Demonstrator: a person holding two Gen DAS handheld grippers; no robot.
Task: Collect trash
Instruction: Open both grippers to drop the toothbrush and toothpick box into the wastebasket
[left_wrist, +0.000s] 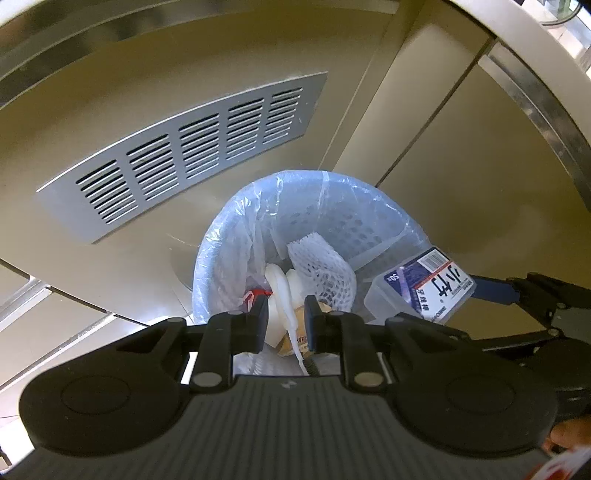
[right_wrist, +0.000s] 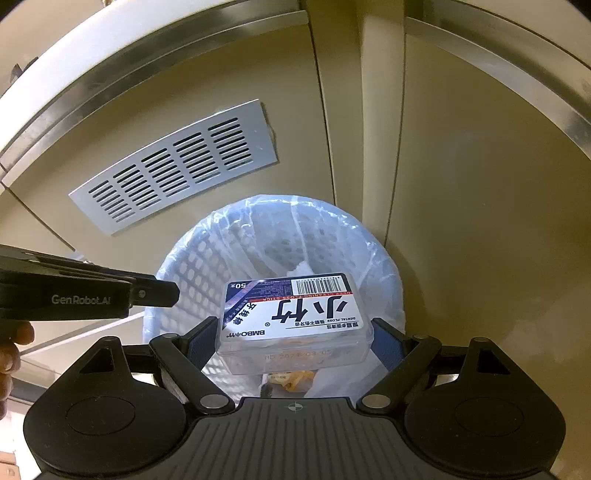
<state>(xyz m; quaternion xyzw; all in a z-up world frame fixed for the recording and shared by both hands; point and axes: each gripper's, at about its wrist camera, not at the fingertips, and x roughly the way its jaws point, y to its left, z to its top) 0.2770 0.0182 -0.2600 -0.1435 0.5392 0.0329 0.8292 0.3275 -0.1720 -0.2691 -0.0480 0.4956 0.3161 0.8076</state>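
- The right gripper (right_wrist: 293, 338) squeezes a clear floss box (right_wrist: 291, 317) right over the trash bin (right_wrist: 229, 236).
- The left gripper (left_wrist: 286, 317) is nearly closed and holds nothing; old trash lies below it.
- To do it well: let go here, so the box drops inside the bag, not on the rim.
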